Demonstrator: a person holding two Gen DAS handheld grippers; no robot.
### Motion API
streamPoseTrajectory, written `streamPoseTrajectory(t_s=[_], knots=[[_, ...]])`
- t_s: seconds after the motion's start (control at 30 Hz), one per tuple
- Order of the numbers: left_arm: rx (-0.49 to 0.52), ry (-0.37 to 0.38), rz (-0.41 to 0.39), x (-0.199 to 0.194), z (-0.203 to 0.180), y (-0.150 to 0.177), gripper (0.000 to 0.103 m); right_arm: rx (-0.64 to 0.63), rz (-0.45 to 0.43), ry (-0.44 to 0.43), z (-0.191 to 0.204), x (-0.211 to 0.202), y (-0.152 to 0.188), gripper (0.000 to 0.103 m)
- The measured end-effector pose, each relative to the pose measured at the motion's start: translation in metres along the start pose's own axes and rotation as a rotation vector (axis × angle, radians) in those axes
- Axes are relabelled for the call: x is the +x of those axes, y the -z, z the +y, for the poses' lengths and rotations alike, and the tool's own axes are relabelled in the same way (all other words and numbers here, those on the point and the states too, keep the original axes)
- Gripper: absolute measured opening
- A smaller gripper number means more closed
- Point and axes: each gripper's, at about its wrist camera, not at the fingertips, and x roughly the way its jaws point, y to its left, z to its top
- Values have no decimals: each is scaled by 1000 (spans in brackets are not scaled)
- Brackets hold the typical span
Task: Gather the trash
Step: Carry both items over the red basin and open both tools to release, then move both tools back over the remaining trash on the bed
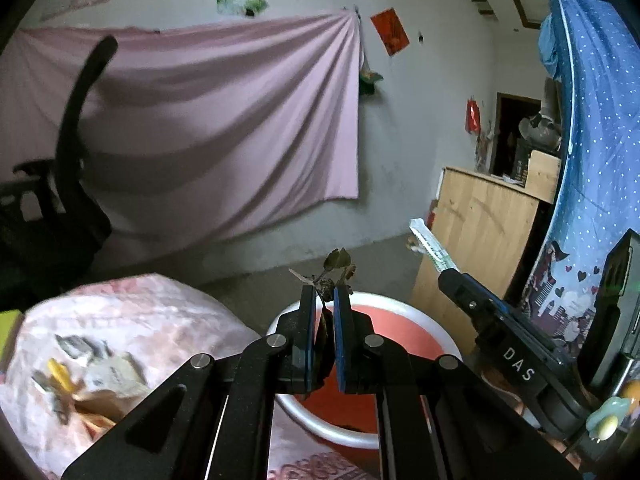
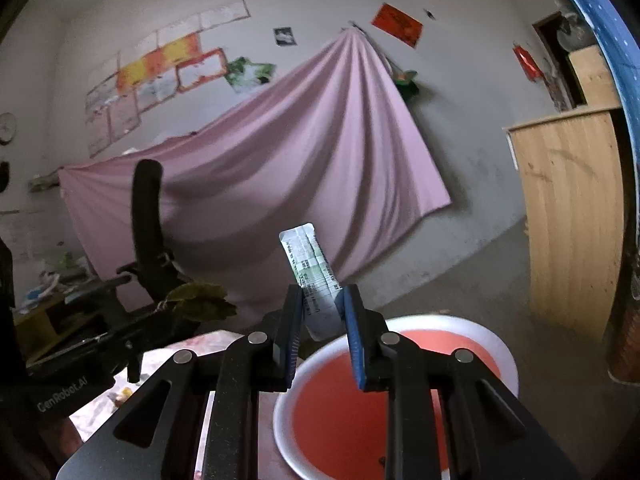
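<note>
My left gripper (image 1: 322, 294) is shut on a dry leafy twig (image 1: 338, 262), whose leaves stick out past the fingertips. Below it stands a red basin with a white rim (image 1: 400, 304). In the right wrist view my right gripper (image 2: 320, 300) is shut on a white and green sachet (image 2: 306, 256) that stands up between the blue pads, above and just behind the same basin's rim (image 2: 460, 326). Each view catches the other gripper's load: the sachet (image 1: 428, 242) at the right, the twig's leaves (image 2: 200, 300) at the left.
Several scraps of trash (image 1: 80, 368) lie on a pink patterned cloth (image 1: 152, 304) left of the basin. A black chair (image 1: 72, 160) stands at the left, a wooden cabinet (image 1: 480, 232) and a blue dotted cloth (image 1: 592, 120) at the right. A pink sheet (image 1: 224, 120) hangs on the far wall.
</note>
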Motion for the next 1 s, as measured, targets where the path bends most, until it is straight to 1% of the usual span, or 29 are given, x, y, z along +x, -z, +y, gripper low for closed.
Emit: streamPoseTrajectory(t_s=[0.13, 0.27, 0.37, 0.43, 0.47, 0.5, 0.53, 0.7, 0.77, 0.83, 0.97, 1.0], knots=[[-15, 11, 70, 17, -4, 0, 8, 16, 51, 31, -8, 9, 1, 21], [-16, 9, 111, 26, -4, 1, 9, 23, 95, 50, -13, 15, 4, 21], [-14, -19, 130, 29, -3, 1, 20, 21, 128, 53, -13, 19, 6, 22], [-27, -24, 128, 29, -1, 2, 32, 19, 140, 55, -13, 20, 7, 23], [-36, -25, 126, 27, 1, 4, 34, 19, 143, 56, -13, 21, 7, 24], [-48, -25, 125, 27, 3, 4, 36, 19, 146, 57, -13, 21, 7, 28], [-55, -25, 125, 26, 4, 4, 37, 19, 146, 58, -13, 21, 7, 33], [-82, -44, 122, 20, 13, 4, 38, 17, 147, 61, -13, 21, 7, 33], [-89, -56, 109, 15, 17, 3, 43, 16, 145, 63, -12, 21, 7, 34], [-102, -69, 88, 7, 22, 3, 49, 9, 134, 64, -10, 19, 6, 38], [-126, -109, 50, -9, 34, 3, 54, -3, 110, 60, -3, 15, 3, 46], [-132, -120, 42, -13, 38, 3, 56, -8, 98, 57, 0, 13, 2, 47]])
